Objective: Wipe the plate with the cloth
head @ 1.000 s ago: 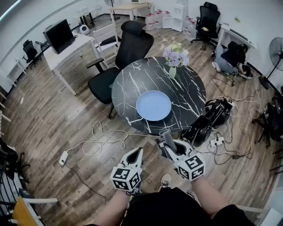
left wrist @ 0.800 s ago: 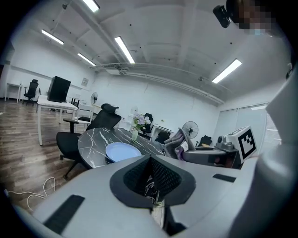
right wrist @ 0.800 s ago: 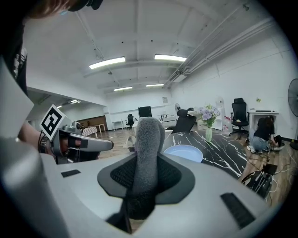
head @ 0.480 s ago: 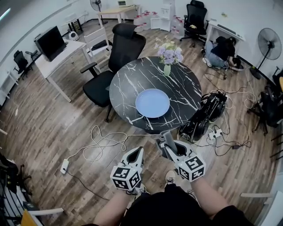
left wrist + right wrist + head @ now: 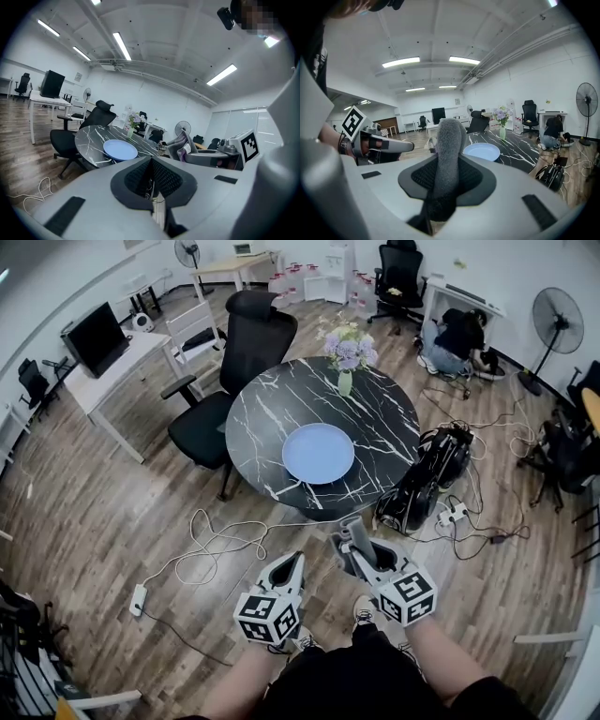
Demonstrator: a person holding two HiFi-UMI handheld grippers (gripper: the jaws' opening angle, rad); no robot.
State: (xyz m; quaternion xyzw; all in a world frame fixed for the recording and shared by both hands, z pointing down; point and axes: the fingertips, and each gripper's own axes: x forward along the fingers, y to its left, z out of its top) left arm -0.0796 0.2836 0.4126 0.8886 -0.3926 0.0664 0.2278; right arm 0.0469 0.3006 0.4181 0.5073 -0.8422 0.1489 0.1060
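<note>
A light blue plate [image 5: 319, 453] lies on the round black marble table [image 5: 272, 423], also seen as the plate [image 5: 120, 149] and the plate [image 5: 482, 151]. My right gripper [image 5: 349, 538] is shut on a grey cloth [image 5: 446, 159], which sticks up from between its jaws; the cloth [image 5: 352, 532] shows in the head view too. My left gripper [image 5: 289, 570] is shut with nothing in it. Both grippers hang over the wooden floor, short of the table's near edge.
A vase of flowers [image 5: 345, 352] stands at the table's far side. A black office chair [image 5: 225, 362] is at the table's left, black bags [image 5: 422, 479] at its right. Cables and power strips [image 5: 202, 545] lie on the floor. A person [image 5: 459, 338] crouches at the back right.
The table and plate sit slightly higher and further left in the head view. Both grippers keep nearly the same place in it, and the cloth stays gripped.
</note>
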